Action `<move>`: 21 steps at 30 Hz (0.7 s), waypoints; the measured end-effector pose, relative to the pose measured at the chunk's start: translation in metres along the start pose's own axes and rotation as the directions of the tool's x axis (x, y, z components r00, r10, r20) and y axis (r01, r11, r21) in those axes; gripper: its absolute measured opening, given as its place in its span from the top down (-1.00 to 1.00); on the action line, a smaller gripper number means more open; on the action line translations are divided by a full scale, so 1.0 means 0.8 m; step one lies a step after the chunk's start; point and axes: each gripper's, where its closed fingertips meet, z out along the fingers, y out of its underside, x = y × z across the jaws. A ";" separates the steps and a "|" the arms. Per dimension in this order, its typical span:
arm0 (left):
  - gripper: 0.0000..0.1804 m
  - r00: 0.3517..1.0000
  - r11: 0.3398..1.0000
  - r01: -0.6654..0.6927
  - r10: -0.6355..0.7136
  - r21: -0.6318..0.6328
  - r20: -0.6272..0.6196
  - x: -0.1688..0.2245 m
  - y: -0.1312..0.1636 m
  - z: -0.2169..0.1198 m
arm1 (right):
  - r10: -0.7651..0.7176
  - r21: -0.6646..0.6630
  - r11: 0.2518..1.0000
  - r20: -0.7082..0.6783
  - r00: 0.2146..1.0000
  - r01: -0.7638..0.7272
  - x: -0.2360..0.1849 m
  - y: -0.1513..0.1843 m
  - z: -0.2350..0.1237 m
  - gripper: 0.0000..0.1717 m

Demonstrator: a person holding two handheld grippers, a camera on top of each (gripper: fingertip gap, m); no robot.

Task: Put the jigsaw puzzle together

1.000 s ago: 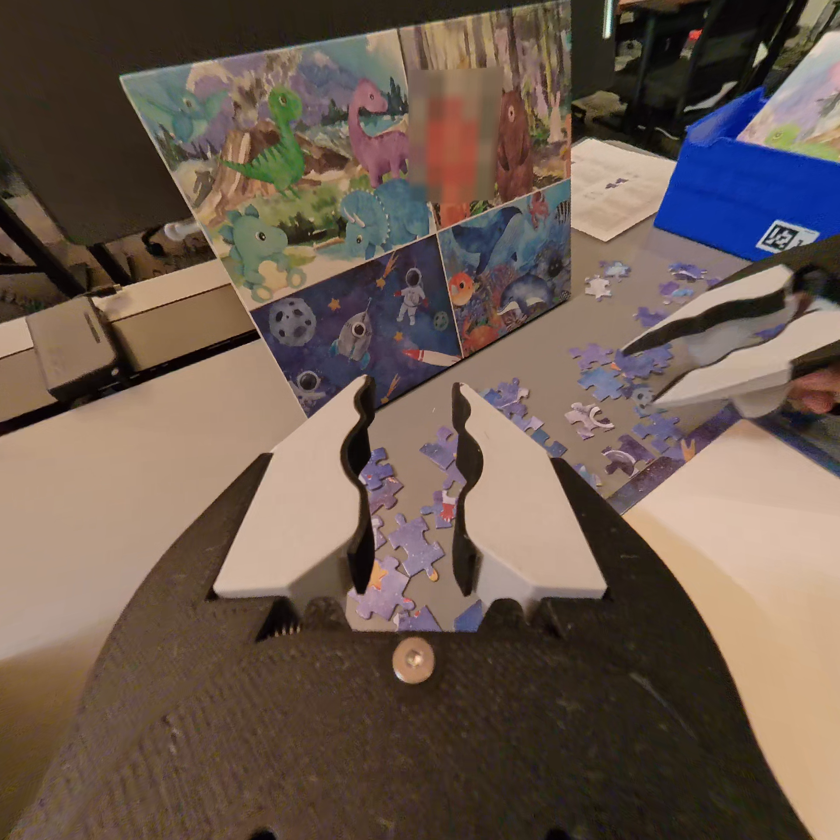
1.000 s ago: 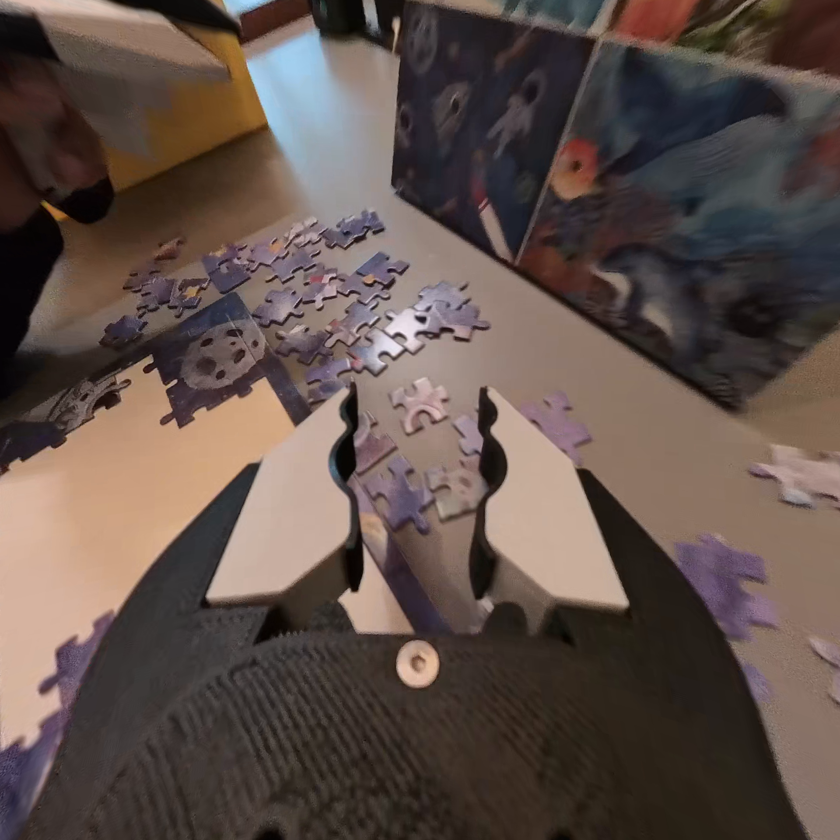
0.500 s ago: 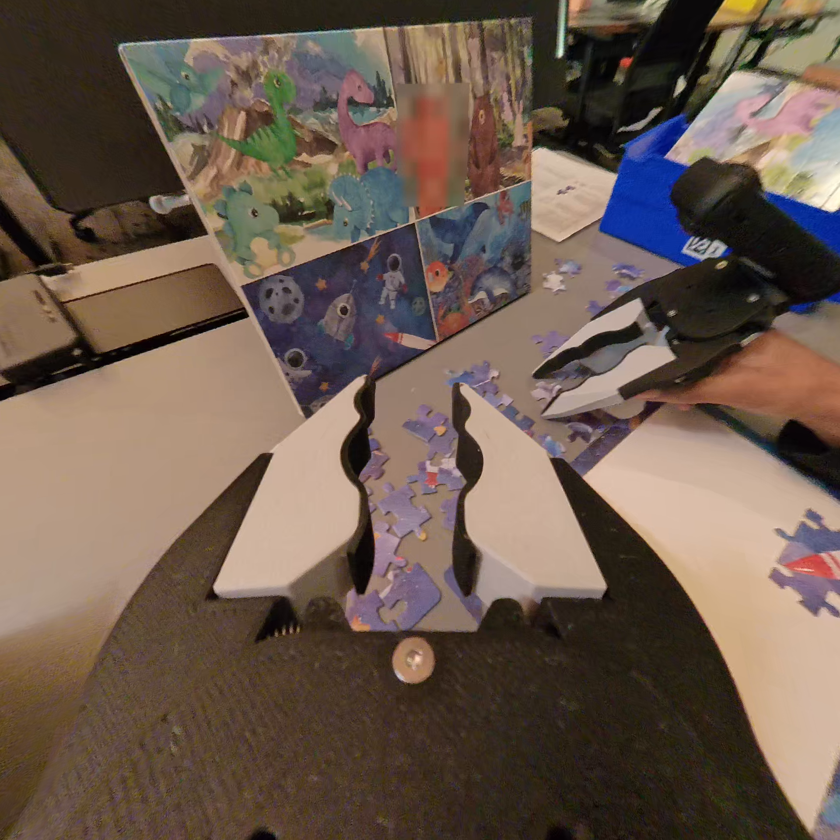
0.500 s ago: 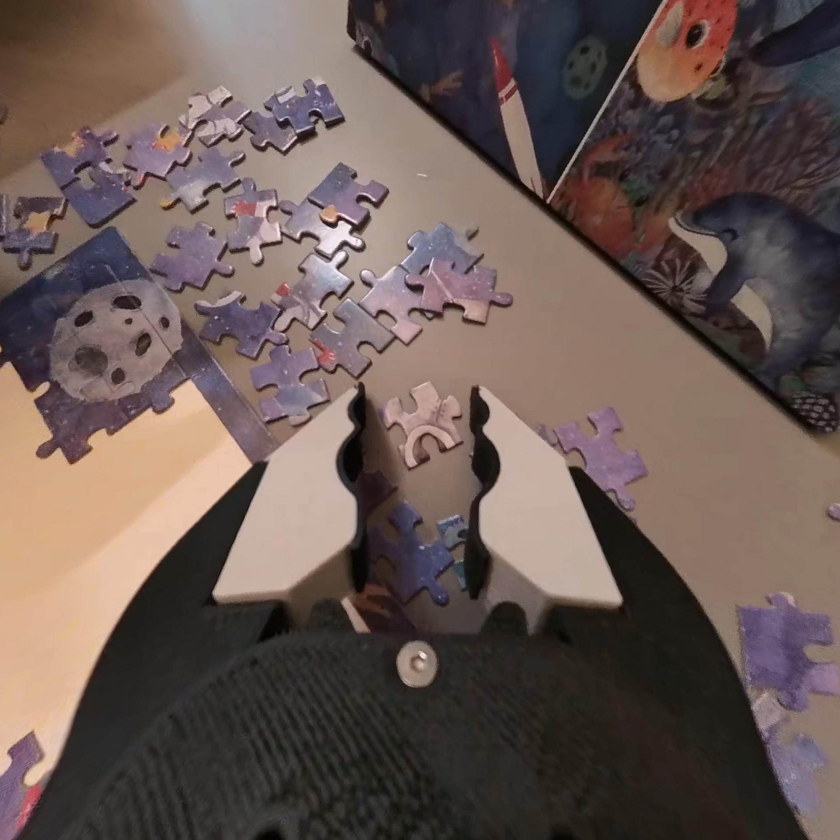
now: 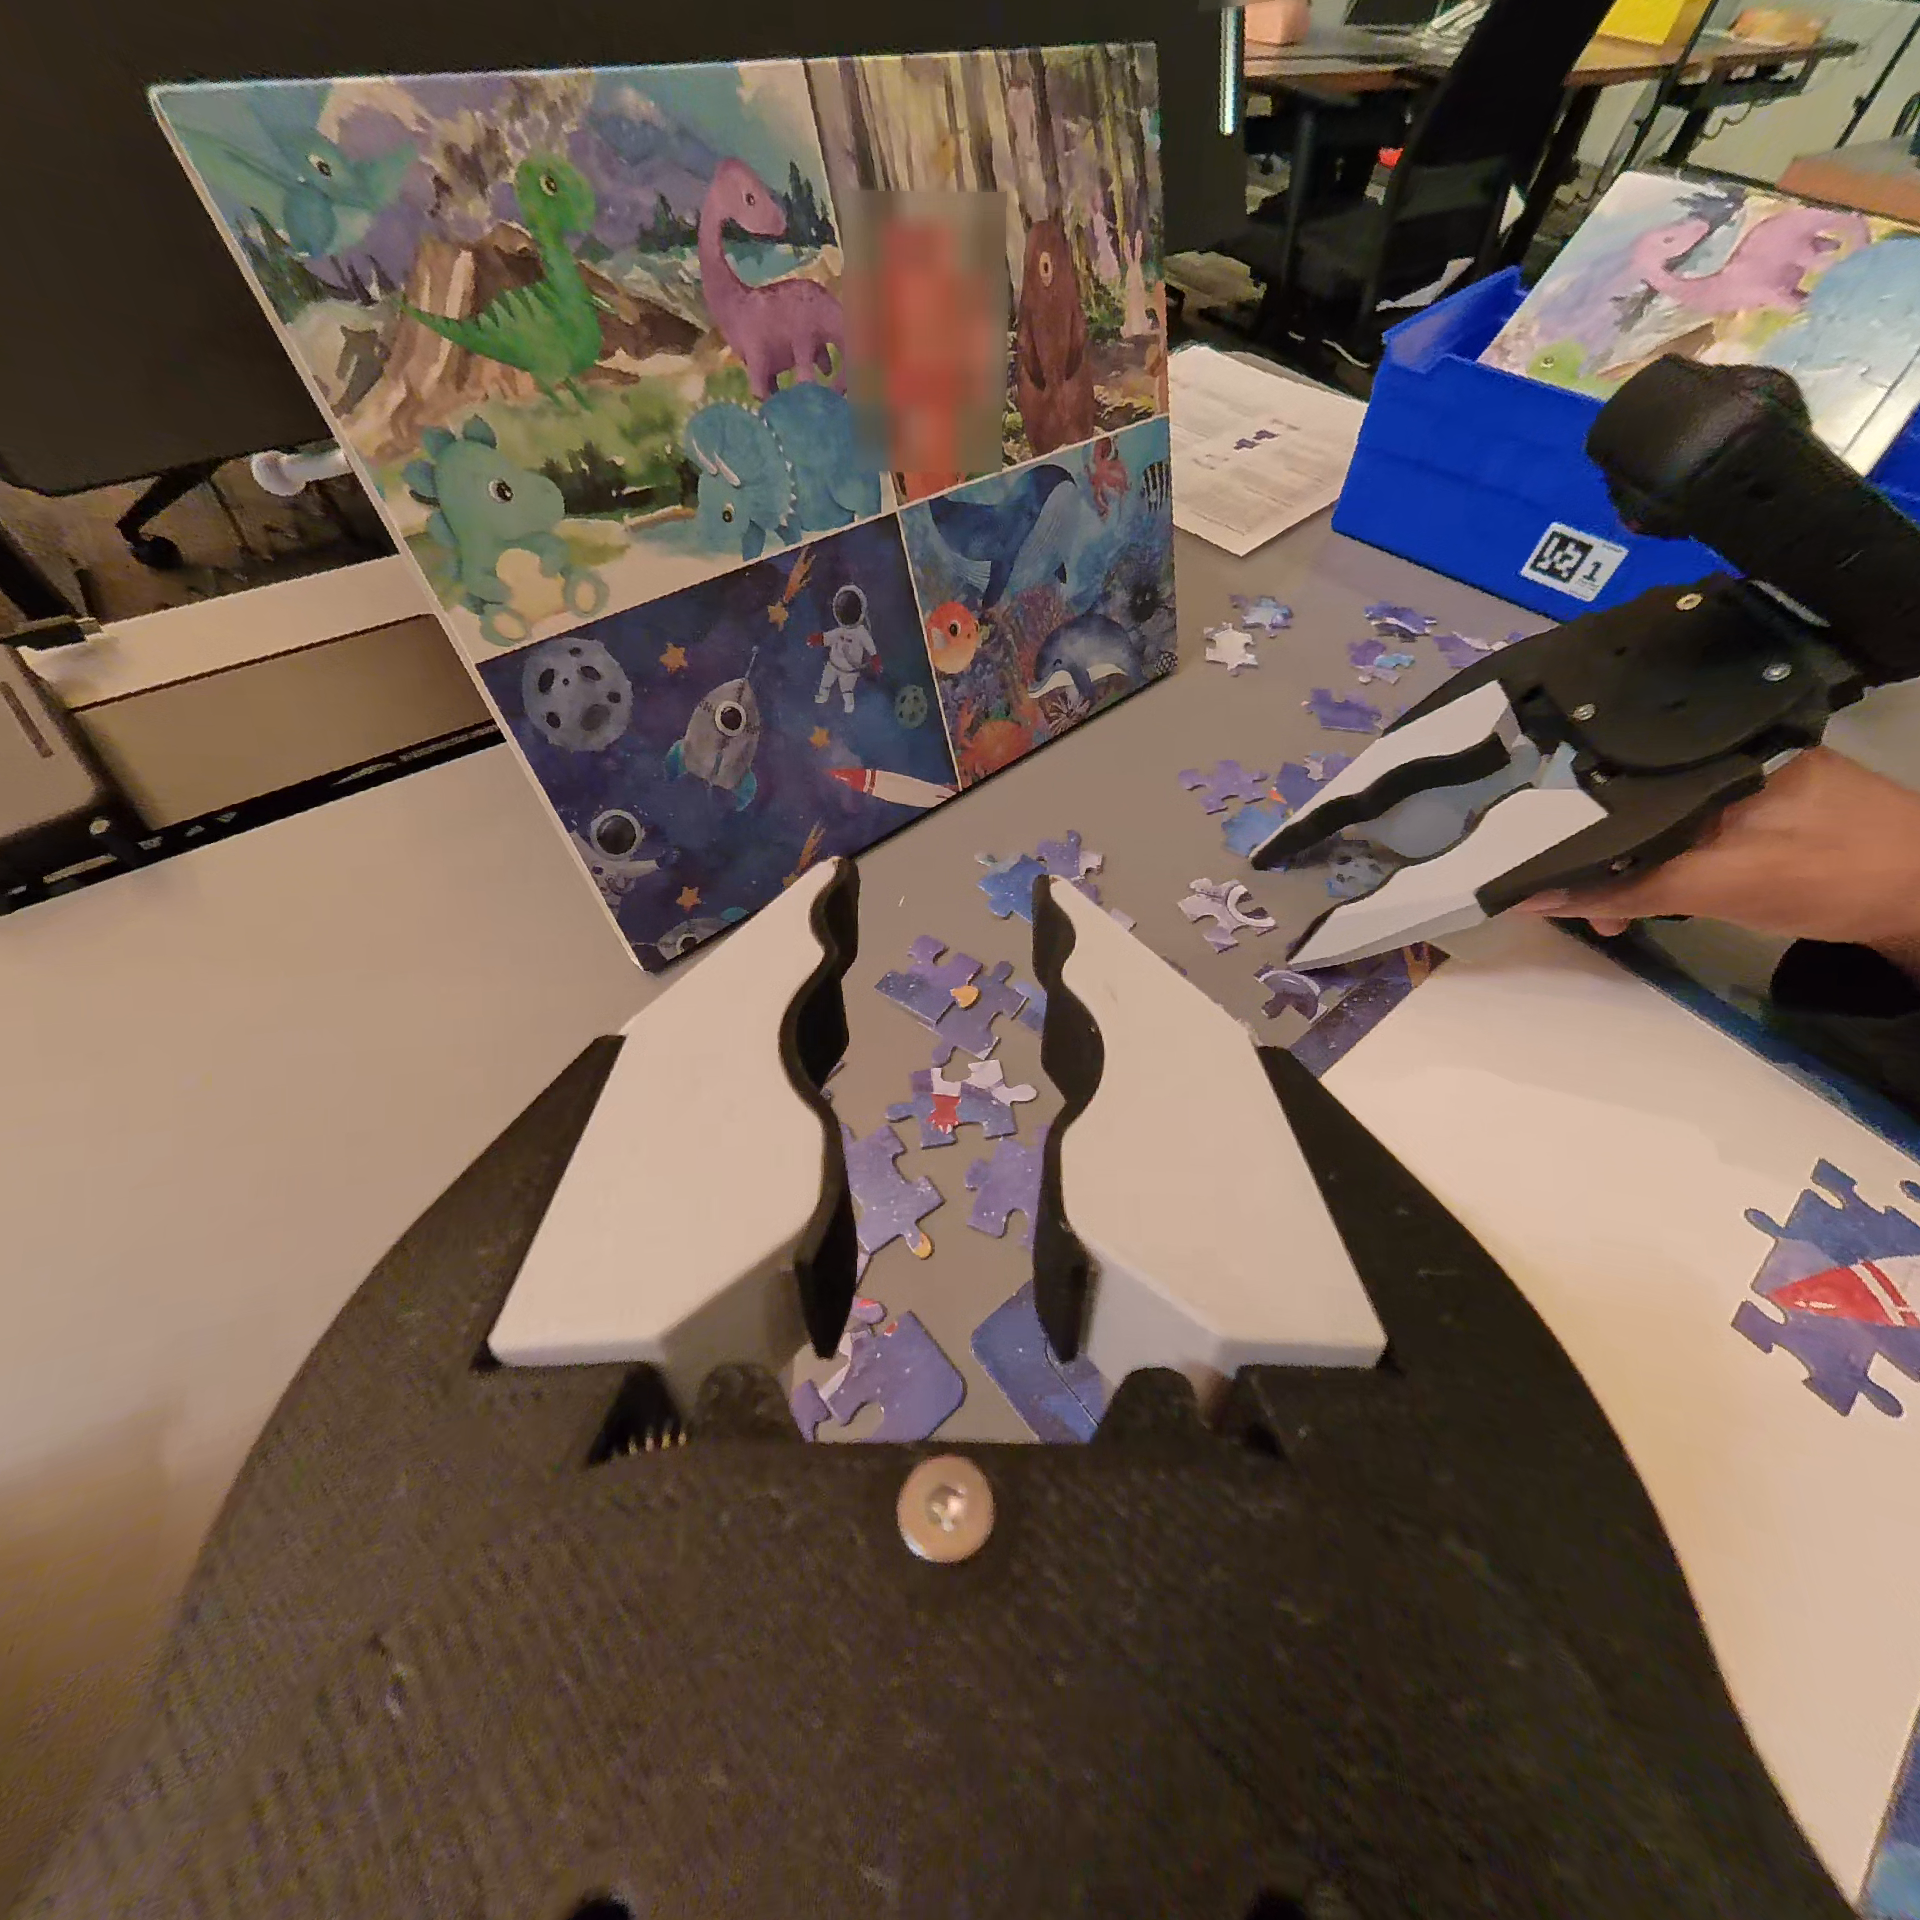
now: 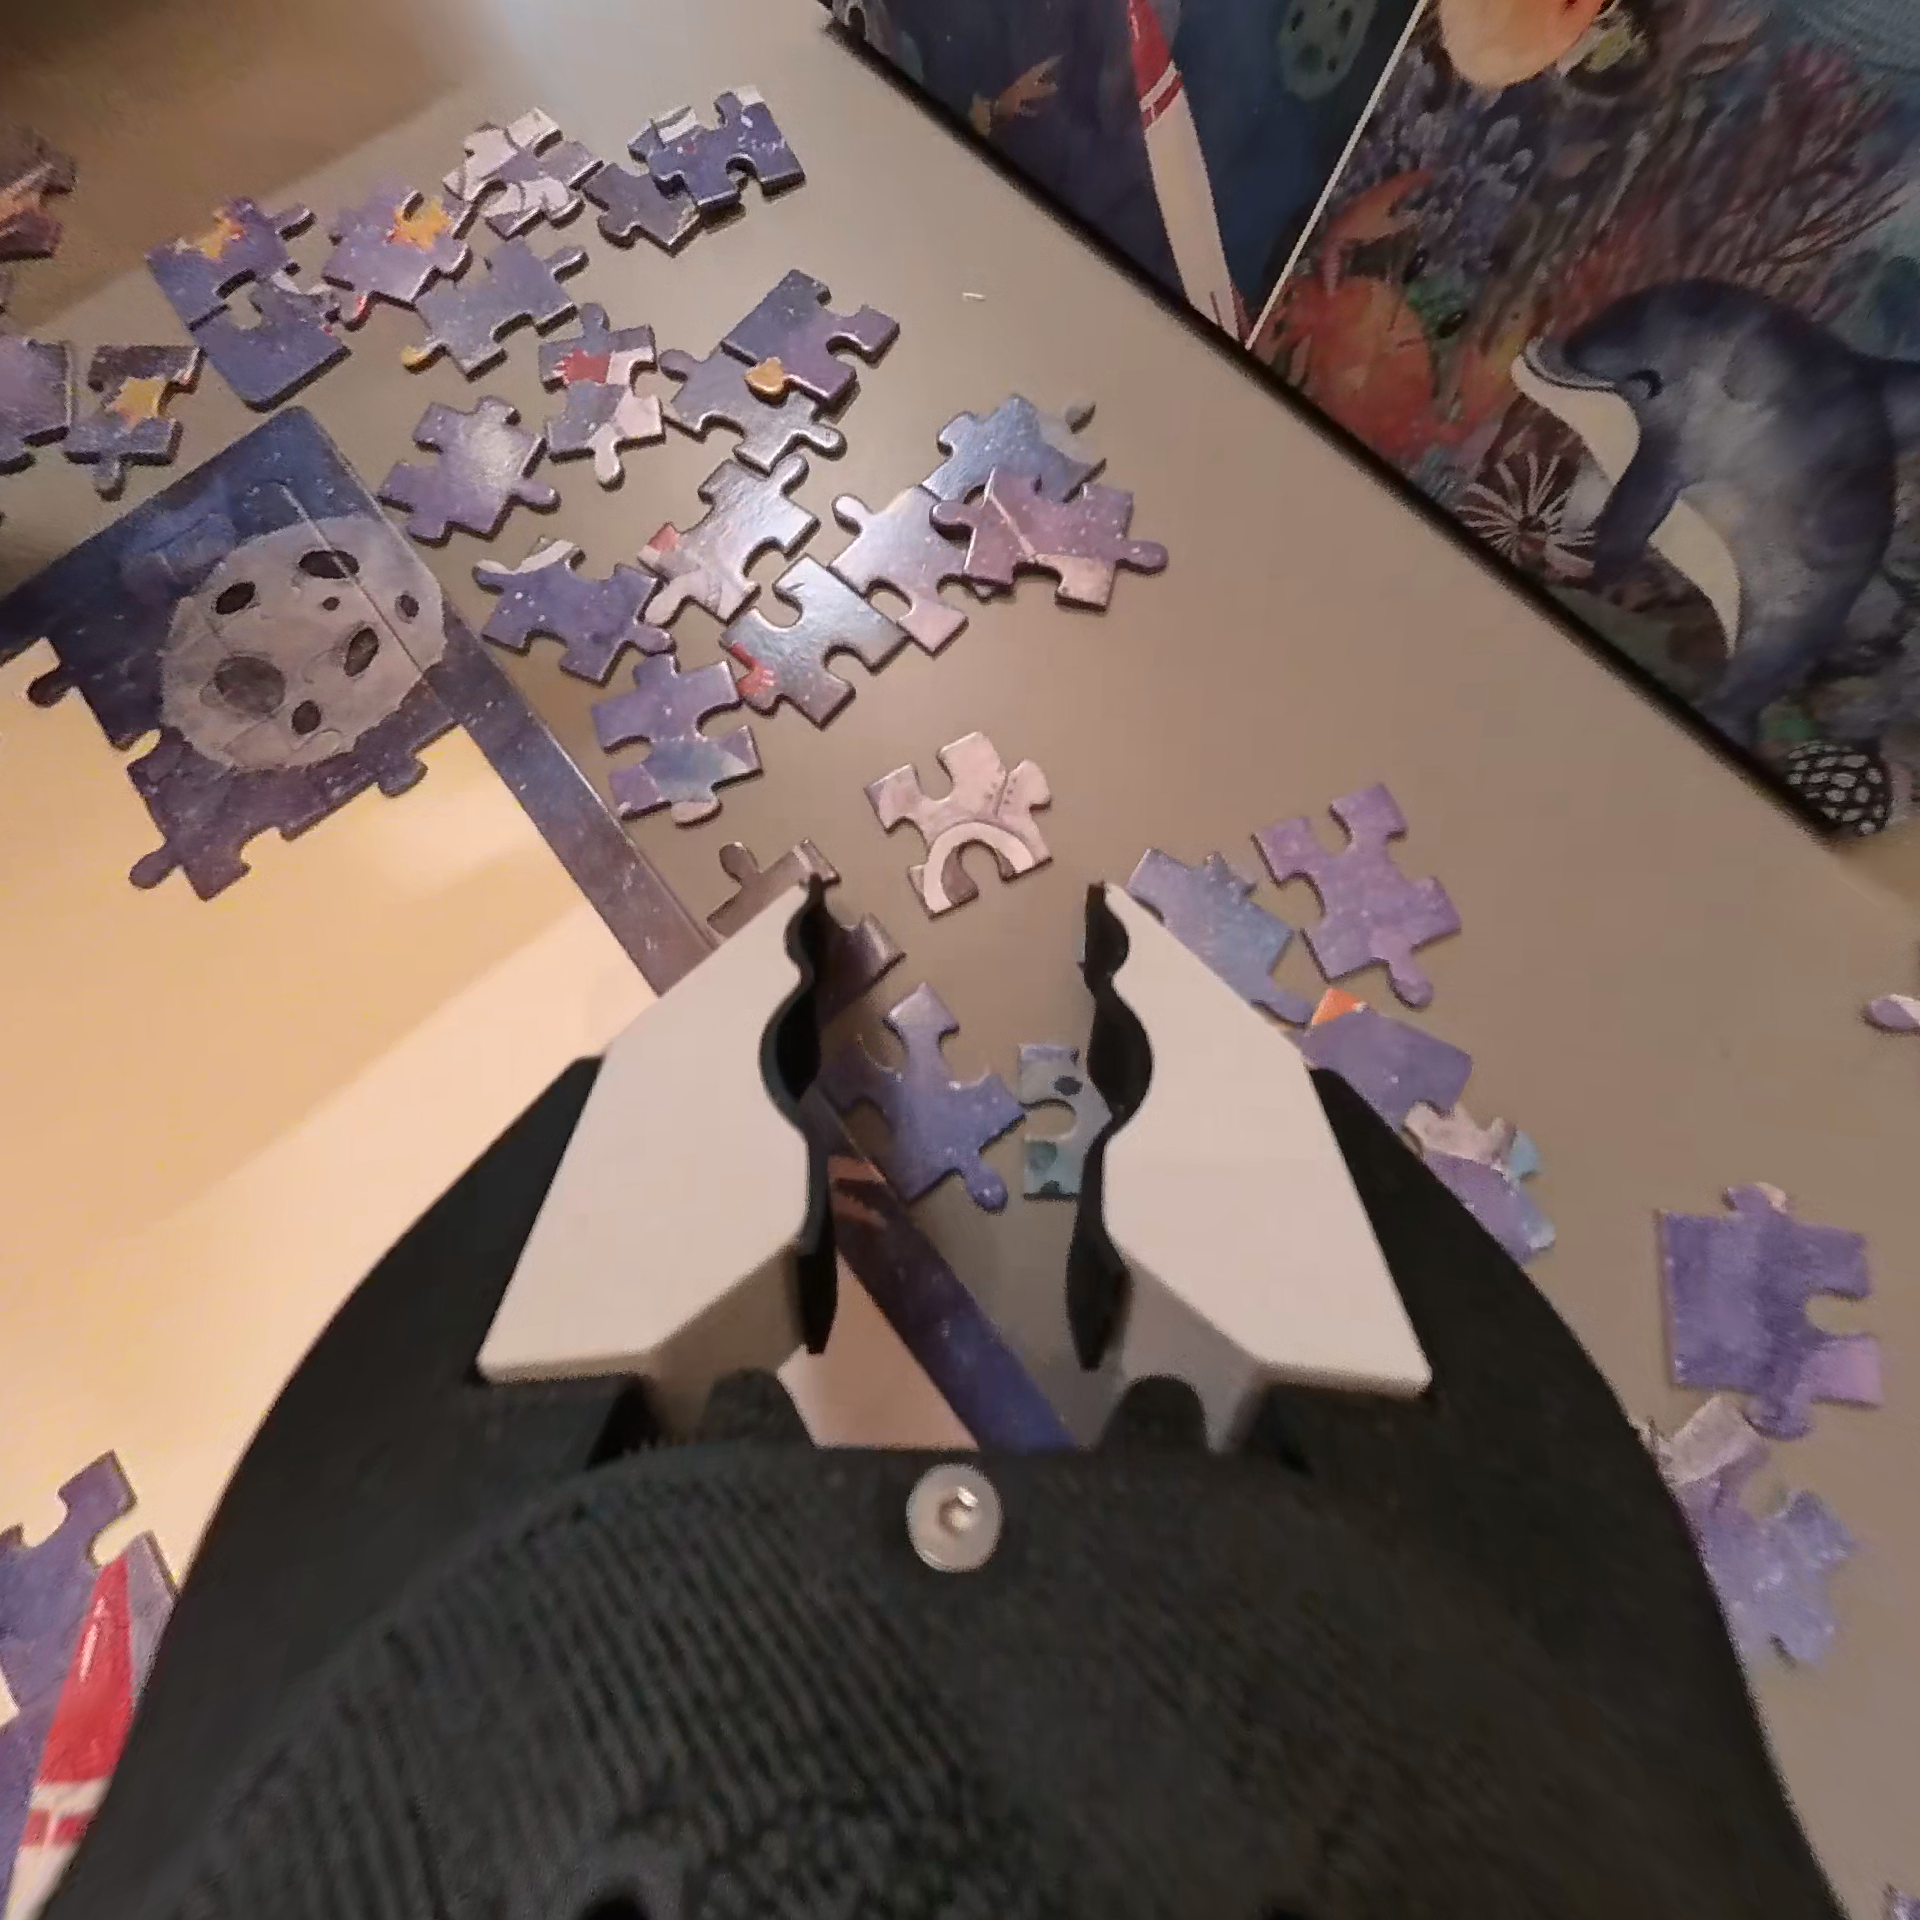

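Observation:
My right gripper (image 6: pixel 956 899) is open with nothing between its pads. It hovers low over loose purple puzzle pieces on the grey table, just short of a pale grey piece with a white arc (image 6: pixel 961 821). In the left wrist view the right gripper (image 5: pixel 1283 906) is open, with that pale piece (image 5: pixel 1226 912) just left of its tips. My left gripper (image 5: pixel 940 883) is open and holds nothing. It hangs above a patch of loose pieces (image 5: pixel 951 997) in front of the upright puzzle box (image 5: pixel 665 416).
A partly built puzzle with a moon (image 6: pixel 270 644) lies on a cream board (image 6: pixel 208 1039) at the left. A rocket fragment (image 5: pixel 1849 1288) lies on the board. A blue bin (image 5: pixel 1475 468) and a paper sheet (image 5: pixel 1257 447) stand at the back right. My right fingertips sit around 20 cm from my left ones.
My right gripper swung in and dropped toward the pale arc piece, its jaws narrowing slightly and widening again. My left gripper drew back a little, jaws unchanged.

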 end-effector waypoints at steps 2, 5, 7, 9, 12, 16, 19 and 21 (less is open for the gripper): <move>0.65 1.000 1.000 0.002 -0.002 -0.002 0.000 -0.001 0.001 0.000 | -0.001 0.003 1.000 0.017 1.000 0.001 -0.002 0.001 -0.002 0.43; 0.65 1.000 1.000 0.006 -0.006 0.002 -0.001 -0.001 0.001 0.000 | -0.021 0.007 1.000 0.018 1.000 0.020 -0.002 0.002 -0.001 0.42; 0.65 1.000 1.000 0.008 -0.008 0.003 -0.004 -0.001 0.001 0.000 | -0.040 0.021 0.999 0.011 0.999 0.040 -0.002 -0.001 0.002 0.37; 0.65 1.000 1.000 0.006 -0.006 0.000 -0.006 0.000 0.001 0.000 | -0.054 0.036 0.998 0.015 0.998 0.054 -0.006 -0.004 0.006 0.33; 0.65 1.000 1.000 0.002 -0.002 -0.004 -0.004 0.001 0.002 0.001 | -0.057 0.045 0.997 0.027 0.998 0.055 -0.011 -0.007 0.008 0.31; 0.65 1.000 1.000 0.004 -0.004 -0.003 -0.006 0.001 0.003 0.000 | -0.060 0.037 0.998 0.053 0.997 0.058 -0.017 -0.005 0.006 0.34; 0.65 1.000 1.000 0.006 -0.006 -0.004 -0.005 -0.001 0.004 0.000 | -0.055 0.022 0.998 0.079 0.995 0.053 -0.020 -0.002 0.003 0.44; 0.65 1.000 1.000 0.008 -0.008 -0.003 -0.004 -0.001 0.004 0.000 | -0.045 0.021 0.999 0.095 0.995 0.043 -0.022 -0.001 0.002 0.48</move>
